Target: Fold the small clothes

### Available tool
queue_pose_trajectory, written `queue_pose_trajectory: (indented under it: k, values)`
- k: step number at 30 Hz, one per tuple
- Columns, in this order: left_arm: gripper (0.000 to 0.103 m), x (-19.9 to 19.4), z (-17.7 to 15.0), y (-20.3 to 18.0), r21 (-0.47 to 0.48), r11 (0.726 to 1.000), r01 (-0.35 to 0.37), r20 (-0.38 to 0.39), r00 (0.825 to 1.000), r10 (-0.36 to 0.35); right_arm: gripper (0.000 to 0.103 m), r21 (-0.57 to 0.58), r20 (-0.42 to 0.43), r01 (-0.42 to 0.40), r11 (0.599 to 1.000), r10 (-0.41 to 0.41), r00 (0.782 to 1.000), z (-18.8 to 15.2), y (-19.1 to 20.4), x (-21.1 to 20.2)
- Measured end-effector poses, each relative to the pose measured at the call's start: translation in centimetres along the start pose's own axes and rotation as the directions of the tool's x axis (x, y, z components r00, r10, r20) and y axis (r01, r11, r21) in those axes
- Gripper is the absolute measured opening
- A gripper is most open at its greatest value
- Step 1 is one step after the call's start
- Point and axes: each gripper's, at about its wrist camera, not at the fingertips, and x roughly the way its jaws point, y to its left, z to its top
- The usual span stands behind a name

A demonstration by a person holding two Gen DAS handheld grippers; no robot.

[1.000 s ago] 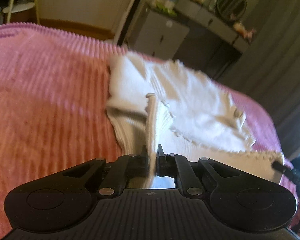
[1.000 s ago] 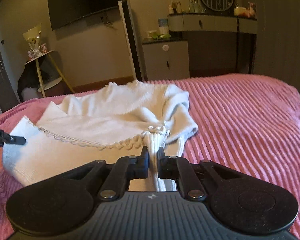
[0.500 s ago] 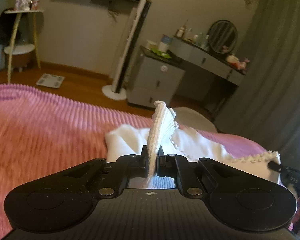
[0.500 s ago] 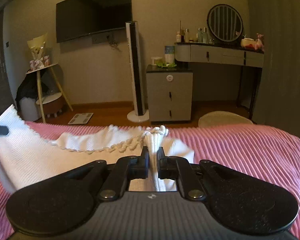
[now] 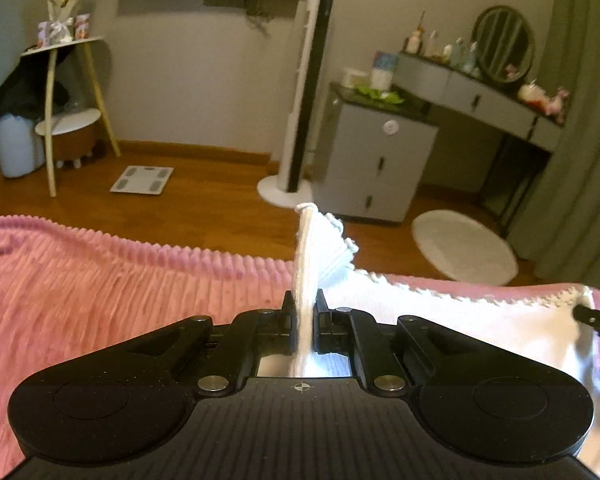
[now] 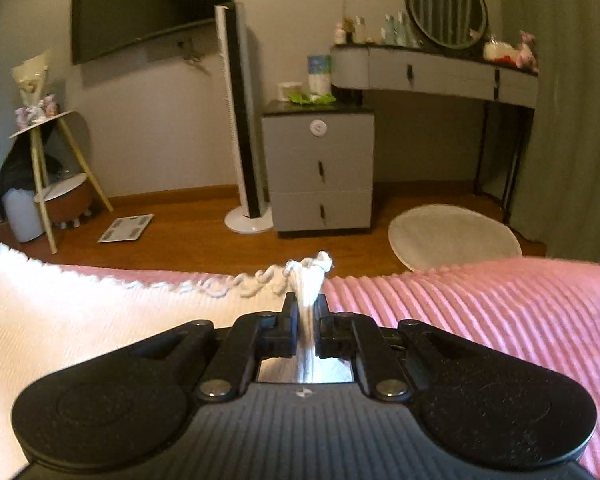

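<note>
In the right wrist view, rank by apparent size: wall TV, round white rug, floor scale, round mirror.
1. wall TV
2. round white rug
3. round mirror
4. floor scale
The rug lies nearer the camera and foreshortened, so its place against the TV is unsure.

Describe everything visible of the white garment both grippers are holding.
The white garment is a soft, finely ribbed knit with a scalloped, crochet-like trim along its edge. It hangs stretched between the two grippers above the pink ribbed bedspread. The left gripper and right gripper are each shut on a bunched corner, with fabric poking up past the fingertips.
</note>
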Motion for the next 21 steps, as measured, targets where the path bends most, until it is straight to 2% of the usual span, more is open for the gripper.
queue_pose_trajectory:
  k: [5,8,10,14,17,18,19,21]
  values:
    - [0.010,4.4,-1.7,-0.3,0.011,0.993,-0.114,-0.045,0.992,0.114,0.006,0.007,-0.061,0.064,0.998,-0.063,0.996,-1.6,-0.7,3.9]
    - [0.014,6.3,-3.3,-1.0,0.099,0.971,-0.219,-0.085,0.970,0.228,0.008,0.043,-0.104,0.039,0.998,-0.034,0.994,-2.0,-1.6,4.6]
    - [0.018,6.1,-3.7,-1.6,0.144,0.952,-0.270,-0.072,0.957,0.282,0.016,0.085,-0.082,0.037,0.996,-0.030,0.996,-1.6,-2.3,2.8]
    - [0.030,2.0,-3.2,-1.0,0.037,0.965,-0.259,-0.058,0.964,0.261,0.017,0.123,0.013,-0.011,0.992,0.009,1.000,-2.6,-2.4,-3.7]
    - [0.037,-2.0,-3.7,-1.4,-0.004,0.982,-0.188,-0.041,0.981,0.187,0.017,0.055,0.060,-0.022,0.998,0.018,0.998,-4.9,-0.3,-8.2]
    - [0.041,-3.3,-4.1,-1.9,-0.008,0.988,-0.155,-0.034,0.987,0.154,0.017,0.043,0.068,-0.047,0.998,0.044,0.997,-5.9,0.6,-9.3]
    - [0.050,-4.4,-4.7,-2.4,-0.013,0.993,-0.121,-0.030,0.992,0.120,0.018,0.043,0.072,-0.080,0.996,0.077,0.994,-7.1,1.6,-10.4]
    - [0.057,-6.1,-6.5,-3.3,-0.038,0.998,-0.054,-0.026,0.998,0.053,0.018,0.044,0.068,-0.143,0.989,0.140,0.988,-9.1,3.2,-11.6]
